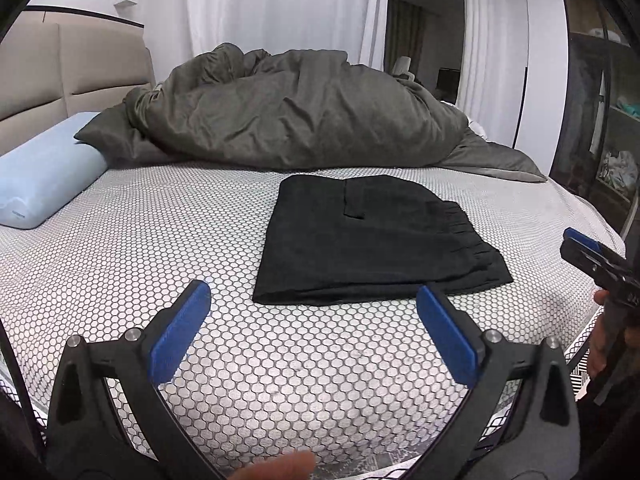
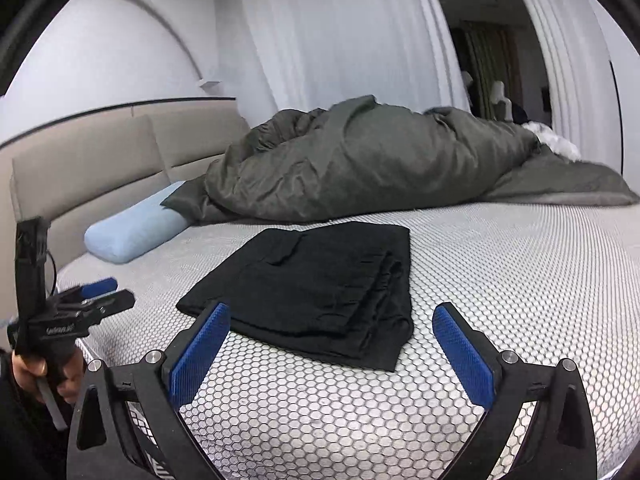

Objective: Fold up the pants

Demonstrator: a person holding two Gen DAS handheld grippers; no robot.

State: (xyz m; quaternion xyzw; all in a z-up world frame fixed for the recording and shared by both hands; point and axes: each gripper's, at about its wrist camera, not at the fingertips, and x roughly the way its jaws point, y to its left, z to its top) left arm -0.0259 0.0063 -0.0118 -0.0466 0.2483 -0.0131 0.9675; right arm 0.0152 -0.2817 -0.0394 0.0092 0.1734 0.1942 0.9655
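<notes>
Black pants point(image 1: 372, 240) lie folded into a flat rectangle on the honeycomb-patterned mattress point(image 1: 160, 248), elastic waistband on the right side. In the right wrist view the pants point(image 2: 320, 288) lie just beyond the fingertips. My left gripper point(image 1: 314, 296) hovers open above the mattress, short of the pants' near edge, nothing between its blue pads. My right gripper point(image 2: 332, 316) is open too and holds nothing, its left pad point(image 2: 200, 352) near the pants' front corner. Each gripper shows at the other view's edge: the right gripper point(image 1: 592, 256), and the left gripper point(image 2: 96, 296) held by a hand point(image 2: 44, 376).
A crumpled dark grey duvet point(image 1: 296, 116) lies heaped across the far half of the bed. A light blue pillow point(image 1: 44, 176) rests at the left by the beige headboard point(image 1: 64, 68). White curtains point(image 1: 280, 4) hang behind. Dark shelving point(image 1: 600, 120) stands at the right.
</notes>
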